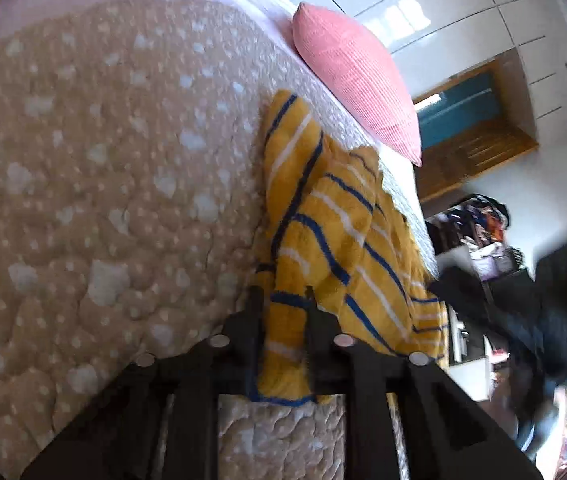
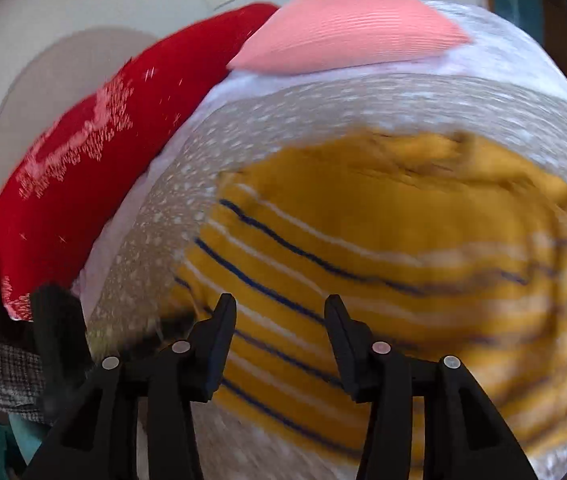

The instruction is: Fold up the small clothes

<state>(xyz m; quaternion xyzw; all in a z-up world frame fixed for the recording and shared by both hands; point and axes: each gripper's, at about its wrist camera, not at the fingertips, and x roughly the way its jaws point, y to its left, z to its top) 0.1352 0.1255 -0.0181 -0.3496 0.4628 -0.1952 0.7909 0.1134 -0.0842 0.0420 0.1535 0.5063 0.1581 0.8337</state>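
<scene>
The yellow striped garment [image 1: 323, 240] lies on the quilted bed cover [image 1: 103, 180], running from the centre of the left wrist view down to its lower middle, where the left gripper [image 1: 283, 300] has its fingers [image 1: 257, 320] drawn narrow on a bunched edge of the cloth; a strip of the fabric passes between them and hangs below. In the right wrist view the same garment [image 2: 383, 280] fills the centre and right of the frame, rumpled along its upper edge, and the right gripper [image 2: 279, 312] hangs over the striped part with its fingers [image 2: 223, 328] wide apart and nothing between them. A pink pillow [image 1: 355, 76] sits in the upper right of the left view, close to the garment's far end, and a red pillow [image 2: 83, 184] lies along the left of the right view. The main risk, as I judge it, is that the left hold has only a thin gather of cloth: a pull could slip it free or drag the whole piece across the bed instead of turning one layer over. The right view is blurred, so the gripper may close on the flat middle and pinch up both layers, or the quilt beneath. The garment also lies near the bed's edge on the right of the left view, and a sideways tug could send it over.
</scene>
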